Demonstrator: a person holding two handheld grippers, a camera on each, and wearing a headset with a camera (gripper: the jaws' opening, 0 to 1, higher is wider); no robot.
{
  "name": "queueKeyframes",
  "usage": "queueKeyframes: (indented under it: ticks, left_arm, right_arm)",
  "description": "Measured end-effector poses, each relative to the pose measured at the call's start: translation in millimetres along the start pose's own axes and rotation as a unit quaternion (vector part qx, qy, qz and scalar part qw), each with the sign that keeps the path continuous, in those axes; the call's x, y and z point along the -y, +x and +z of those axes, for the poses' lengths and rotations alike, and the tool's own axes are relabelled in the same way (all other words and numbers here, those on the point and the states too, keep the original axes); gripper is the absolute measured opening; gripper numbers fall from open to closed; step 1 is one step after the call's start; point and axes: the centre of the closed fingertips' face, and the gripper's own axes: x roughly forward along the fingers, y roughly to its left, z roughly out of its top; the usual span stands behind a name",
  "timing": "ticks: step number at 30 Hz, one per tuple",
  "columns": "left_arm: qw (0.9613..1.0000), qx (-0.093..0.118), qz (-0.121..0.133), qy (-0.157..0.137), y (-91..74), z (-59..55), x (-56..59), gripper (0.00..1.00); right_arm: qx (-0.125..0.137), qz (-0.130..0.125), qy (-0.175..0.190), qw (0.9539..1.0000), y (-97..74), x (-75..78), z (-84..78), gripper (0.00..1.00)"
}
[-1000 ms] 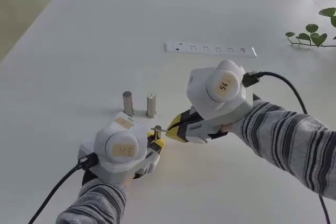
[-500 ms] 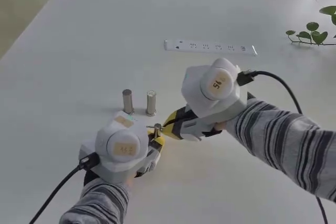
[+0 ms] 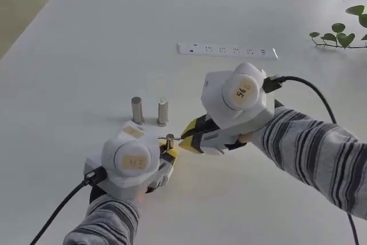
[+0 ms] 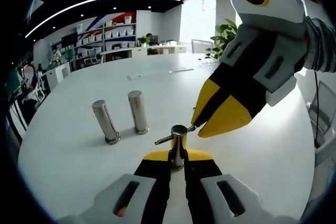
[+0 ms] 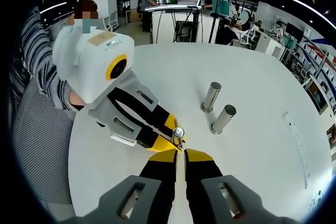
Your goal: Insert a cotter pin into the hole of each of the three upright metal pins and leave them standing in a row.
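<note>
Cotter pin (image 4: 164, 139) passes through the gripped metal pin (image 4: 178, 148)

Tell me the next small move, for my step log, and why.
Probably ease the right gripper slightly further toward the held metal pin, seating the cotter pin. Its tip already pokes out the far side, the left gripper clamps the metal pin, and the right jaws are shut on the cotter pin.

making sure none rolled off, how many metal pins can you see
3. The first pin and second pin stand free, side by side on the table. The third pin is clamped in the left gripper, cotter pin across its top.
</note>
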Motion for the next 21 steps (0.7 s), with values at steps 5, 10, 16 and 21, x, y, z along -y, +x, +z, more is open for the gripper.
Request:
queueKeyframes:
  ticks: [5, 10, 16, 21]
  left_arm:
    - [1.0, 0.0, 0.001, -0.002, 0.1, -0.1, -0.2, 0.05]
    - [1.0, 0.0, -0.001, -0.004, 0.2, -0.1, -0.1, 0.05]
    - [1.0, 0.0, 0.0, -0.006, 0.3, -0.2, -0.5, 0.05]
    - [1.0, 0.0, -0.001, -0.004, 0.5, -0.3, -0.5, 0.05]
  right_arm:
    - [0.006, 0.001, -0.002, 1.0, -0.8, -0.2, 2.0, 0.0]
    - [0.011, 0.004, -0.003, 0.9999, 0.4, -1.6, 4.5, 0.0]
    - [0.013, 0.002, -0.007, 0.9999, 1.3, -1.0, 5.6, 0.0]
    - [0.014, 0.001, 0.002, 0.9999, 1.2, -0.6, 5.2, 0.0]
